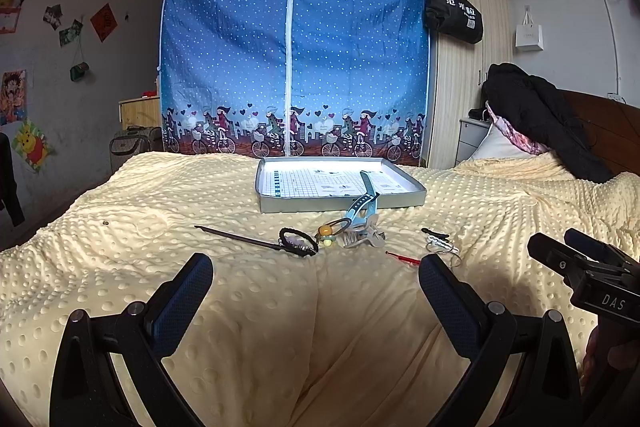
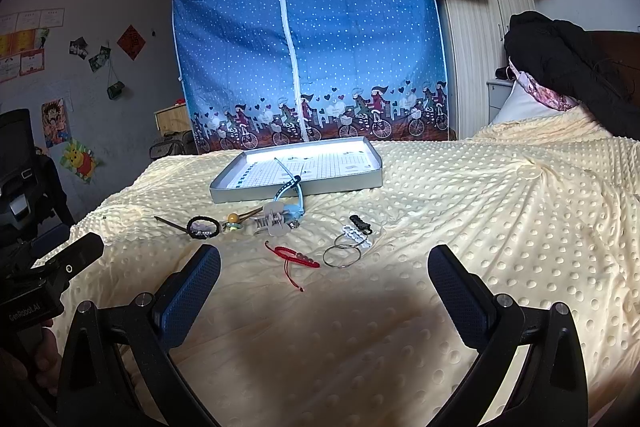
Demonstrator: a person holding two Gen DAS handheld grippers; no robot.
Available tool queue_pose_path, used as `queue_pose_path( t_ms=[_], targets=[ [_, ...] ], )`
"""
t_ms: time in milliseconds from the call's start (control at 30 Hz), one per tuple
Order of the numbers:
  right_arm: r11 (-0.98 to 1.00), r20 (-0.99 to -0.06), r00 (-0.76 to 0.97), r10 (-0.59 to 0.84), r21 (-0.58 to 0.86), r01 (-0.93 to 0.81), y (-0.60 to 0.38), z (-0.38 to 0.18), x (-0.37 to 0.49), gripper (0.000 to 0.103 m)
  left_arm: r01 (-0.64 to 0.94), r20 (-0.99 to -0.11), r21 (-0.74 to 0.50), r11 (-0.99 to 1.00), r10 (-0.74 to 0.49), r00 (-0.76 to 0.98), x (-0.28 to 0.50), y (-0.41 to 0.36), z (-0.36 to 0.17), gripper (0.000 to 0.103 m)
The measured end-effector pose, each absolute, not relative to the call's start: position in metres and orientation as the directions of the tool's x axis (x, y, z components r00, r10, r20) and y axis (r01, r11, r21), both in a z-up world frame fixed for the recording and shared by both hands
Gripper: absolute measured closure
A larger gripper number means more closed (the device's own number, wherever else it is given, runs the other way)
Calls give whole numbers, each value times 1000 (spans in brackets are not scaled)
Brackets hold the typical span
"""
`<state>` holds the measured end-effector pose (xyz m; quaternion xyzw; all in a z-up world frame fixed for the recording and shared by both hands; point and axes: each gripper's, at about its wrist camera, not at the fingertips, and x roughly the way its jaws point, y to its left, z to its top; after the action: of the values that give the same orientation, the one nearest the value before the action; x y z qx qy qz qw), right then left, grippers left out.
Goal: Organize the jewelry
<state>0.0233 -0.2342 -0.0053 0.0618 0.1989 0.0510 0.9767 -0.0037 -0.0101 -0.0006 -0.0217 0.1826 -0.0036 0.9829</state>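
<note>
Hovering over the dimpled cream bedspread (image 2: 480,211), the left gripper (image 1: 316,277) and right gripper (image 2: 324,267) both gape wide, holding nothing. Jewelry lies scattered ahead of them: a red cord bracelet (image 2: 294,257), silver hoops (image 2: 344,253), a black braided bracelet (image 2: 203,227), a hair claw (image 2: 274,223) and a blue strap (image 2: 290,195) draped over the shallow tray's (image 2: 340,185) front wall.

Dim bedroom, cool bluish cast, strong fisheye

Glare whitens the tray (image 1: 340,201) at 12 o'clock; soft shadow at 6 o'clock; black vignetted corners, sharp focus.
</note>
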Motion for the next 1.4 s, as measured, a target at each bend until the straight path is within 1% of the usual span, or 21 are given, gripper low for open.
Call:
queue_pose_path(
  t_ms=[867, 1033, 1200, 1300, 1400],
  targets=[
    [987, -384, 915, 124, 143, -74, -235, -5, 24, 1, -3, -364, -46, 999, -14, 931, -3, -11, -1, 0],
    [989, -391, 914, 106, 136, -56, -231, -11, 24, 1, -19, -399, -48, 999, -2, 917, -1, -11, -7, 0],
    [987, -419, 899, 124, 144, -69, -228, -14, 27, 1, -23, -440, -88, 996, -18, 898, 7, -1, -11, 0],
    [986, -437, 888, 141, 146, -85, -228, -12, 30, 1, -17, -468, -82, 997, -23, 883, 16, 2, -8, 0],
    [982, -477, 864, 163, 163, -96, -228, -15, 38, 1, 15, -516, -49, 999, -38, 856, 29, 5, -3, 0]
  ],
)
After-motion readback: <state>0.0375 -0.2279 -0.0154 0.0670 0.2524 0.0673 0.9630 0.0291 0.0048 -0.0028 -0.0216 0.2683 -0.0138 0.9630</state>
